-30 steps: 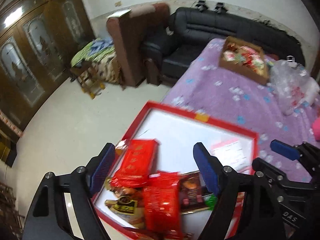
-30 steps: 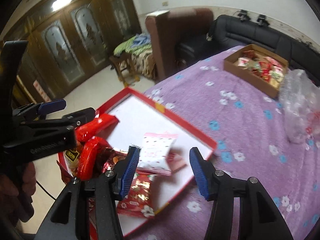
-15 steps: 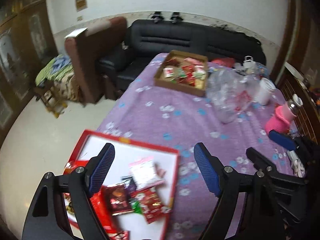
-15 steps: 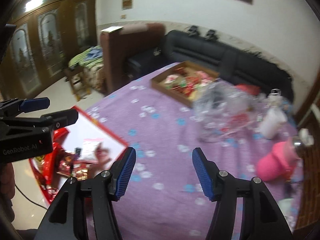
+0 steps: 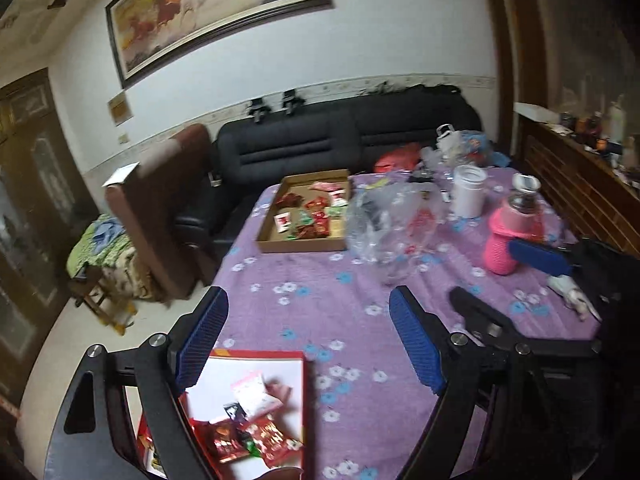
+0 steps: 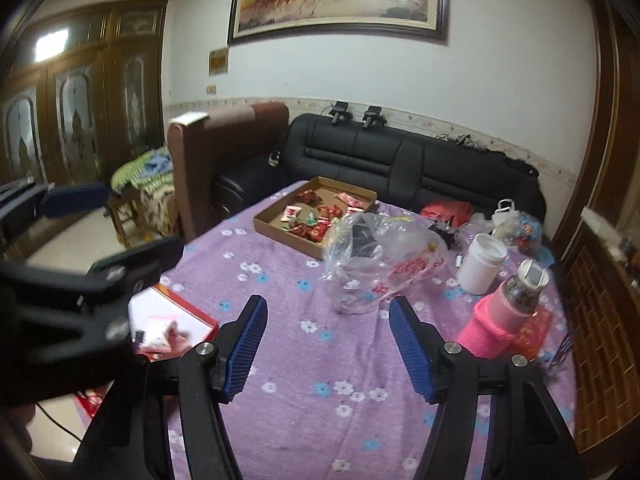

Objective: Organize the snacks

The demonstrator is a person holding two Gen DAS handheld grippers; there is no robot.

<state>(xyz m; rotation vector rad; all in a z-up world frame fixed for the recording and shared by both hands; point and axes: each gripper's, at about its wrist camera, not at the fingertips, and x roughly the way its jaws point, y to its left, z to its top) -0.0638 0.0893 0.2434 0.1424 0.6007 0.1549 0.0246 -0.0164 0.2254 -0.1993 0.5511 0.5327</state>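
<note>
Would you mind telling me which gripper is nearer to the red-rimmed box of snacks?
Left. The left gripper hangs open just above the red-rimmed box at the near table edge; the right gripper, jaws opening and empty, sits further right over bare purple cloth.

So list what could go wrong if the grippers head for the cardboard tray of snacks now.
1. The crumpled plastic bag lies against the cardboard tray; a reach over it could snag or drag it.
2. The pink-sleeved bottle and white cup stand upright near the right gripper, whose empty jaws are opening; a sideways swing might topple them.
</note>
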